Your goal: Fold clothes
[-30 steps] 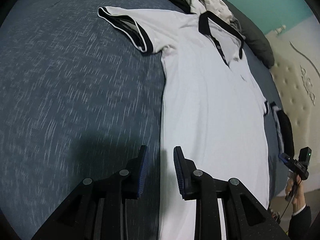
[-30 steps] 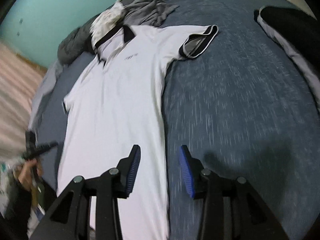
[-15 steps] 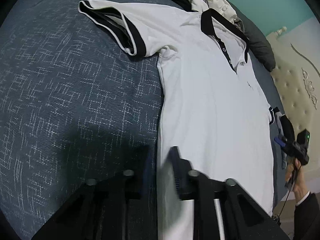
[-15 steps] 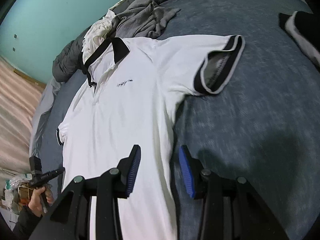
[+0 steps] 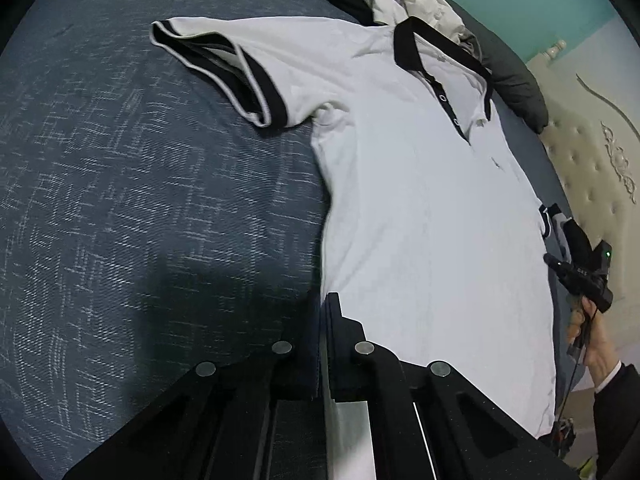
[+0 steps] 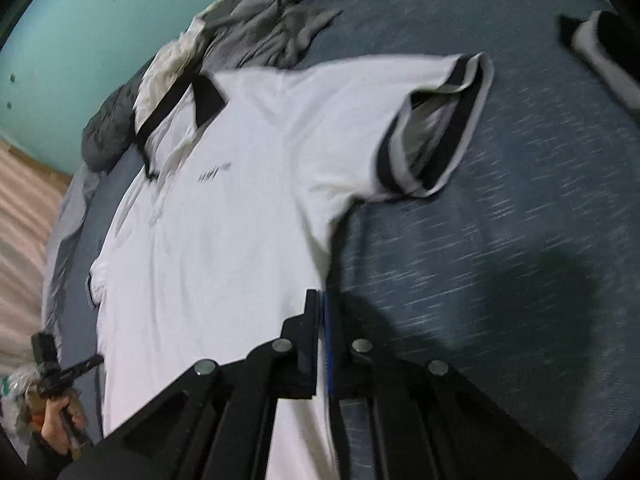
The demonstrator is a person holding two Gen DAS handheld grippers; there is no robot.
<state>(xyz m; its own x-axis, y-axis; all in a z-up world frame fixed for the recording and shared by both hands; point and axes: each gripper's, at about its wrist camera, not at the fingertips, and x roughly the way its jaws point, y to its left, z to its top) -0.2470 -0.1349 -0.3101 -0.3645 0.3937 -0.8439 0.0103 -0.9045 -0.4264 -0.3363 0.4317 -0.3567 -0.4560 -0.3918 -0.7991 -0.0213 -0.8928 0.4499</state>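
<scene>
A white polo shirt (image 5: pixel 420 208) with a black collar and black-banded sleeves lies flat, face up, on a blue bedspread (image 5: pixel 140 200). My left gripper (image 5: pixel 323 300) is shut on the shirt's side edge below the sleeve; a strip of white cloth shows between its jaws. In the right wrist view the same shirt (image 6: pixel 224 240) spreads to the left, and my right gripper (image 6: pixel 322 298) is shut on its opposite side edge. Each gripper also shows small at the far hem side in the other's view, held by a hand (image 5: pixel 592 340).
A heap of grey and white clothes (image 6: pixel 272 28) lies beyond the collar, against a dark grey quilt (image 5: pixel 516 84). A black-and-white garment (image 6: pixel 600 52) sits at the bedspread's far right. A tufted cream headboard (image 5: pixel 592 168) borders one side of the bed.
Both grippers moved in over the shirt's side edges and went from open to shut on the cloth, the left one first, the right one in the last half second.
</scene>
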